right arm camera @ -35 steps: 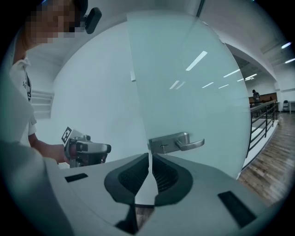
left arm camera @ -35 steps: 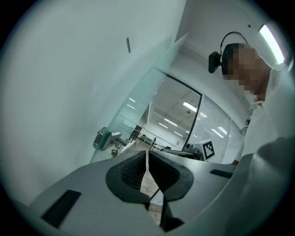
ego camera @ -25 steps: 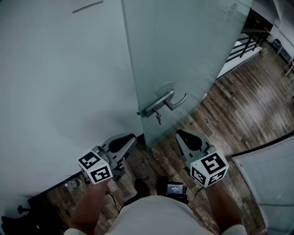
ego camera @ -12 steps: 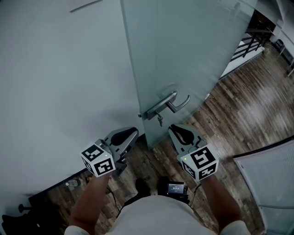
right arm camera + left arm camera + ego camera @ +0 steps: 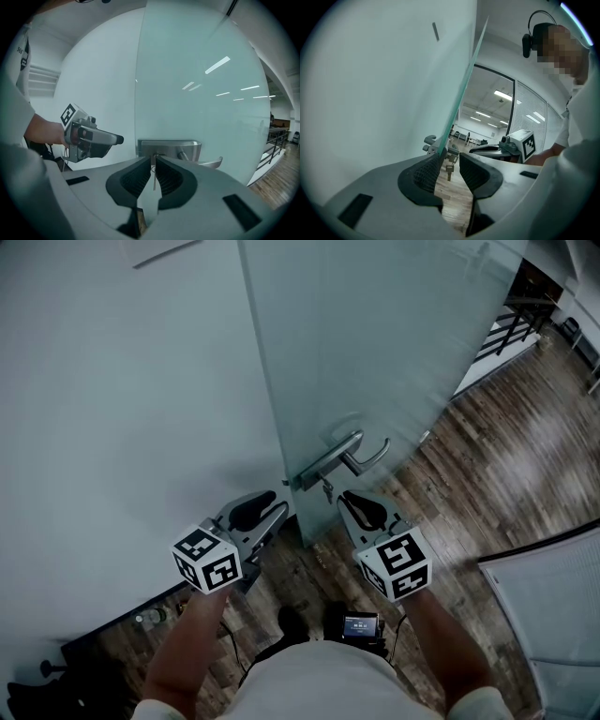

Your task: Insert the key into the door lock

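Note:
A frosted glass door (image 5: pixel 375 343) carries a metal lock plate with a lever handle (image 5: pixel 345 458). A key (image 5: pixel 325 489) sits at the lock with a second one dangling below it. My left gripper (image 5: pixel 278 512), left of the door's edge, has just been opening its jaws; nothing is between them, and the key (image 5: pixel 450 168) shows beyond the gap. My right gripper (image 5: pixel 343 497) points at the lock plate (image 5: pixel 168 147) from close by. Its jaws stand only narrowly apart, and the hanging key (image 5: pixel 153 174) shows in the slit, untouched.
A white wall (image 5: pixel 122 427) meets the door's left edge. Dark wood floor (image 5: pixel 487 465) spreads to the right, with a black railing (image 5: pixel 520 320) far back and a white slatted panel (image 5: pixel 553 615) near right. A small device with a screen (image 5: pixel 357 624) lies by the person's feet.
Both grippers have moved forward toward the door handle, the right one drawing in to the left near the key. The left jaws, shut before, now stand apart.

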Available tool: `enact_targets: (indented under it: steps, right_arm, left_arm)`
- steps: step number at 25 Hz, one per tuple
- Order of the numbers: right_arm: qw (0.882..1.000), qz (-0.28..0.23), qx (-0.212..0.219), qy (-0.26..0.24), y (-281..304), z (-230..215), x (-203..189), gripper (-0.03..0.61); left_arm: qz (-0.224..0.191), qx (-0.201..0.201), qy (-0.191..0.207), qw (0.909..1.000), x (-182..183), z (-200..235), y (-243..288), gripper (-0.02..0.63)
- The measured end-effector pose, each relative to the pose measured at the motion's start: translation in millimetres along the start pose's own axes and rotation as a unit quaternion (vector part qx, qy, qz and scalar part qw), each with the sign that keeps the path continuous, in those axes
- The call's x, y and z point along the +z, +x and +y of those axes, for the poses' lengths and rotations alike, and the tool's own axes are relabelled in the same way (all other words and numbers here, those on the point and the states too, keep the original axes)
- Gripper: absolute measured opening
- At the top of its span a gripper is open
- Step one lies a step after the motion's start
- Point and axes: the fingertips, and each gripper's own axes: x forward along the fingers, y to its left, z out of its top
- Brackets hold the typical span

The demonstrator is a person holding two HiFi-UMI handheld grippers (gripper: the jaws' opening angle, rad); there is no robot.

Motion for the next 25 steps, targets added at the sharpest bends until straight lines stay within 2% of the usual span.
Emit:
enact_targets:
  steps: [8,11,17,25]
  right_arm:
    - [1.0,0.01,-0.009,-0.002,18,-4,-9,0.02]
    - [1.0,0.016,-0.006,-0.001,24,-6,-13,0.06]
    - [1.0,0.019,0.001,0.001,33,-6,-14,0.06]
    - [1.0,0.023,0.008,-0.01,48,-6,-11,0.058]
  left_arm:
    - [0.004,0.004,0.004,1.0,2,8,12,0.137]
    - [0.007,0.009,0.01,0.9999,2,13,15,0.141]
    - [0.012,0.016,0.02,0.9996,3,20,20,0.149]
    - [0.014,0.007,0.035,0.9993,9,20,31,0.153]
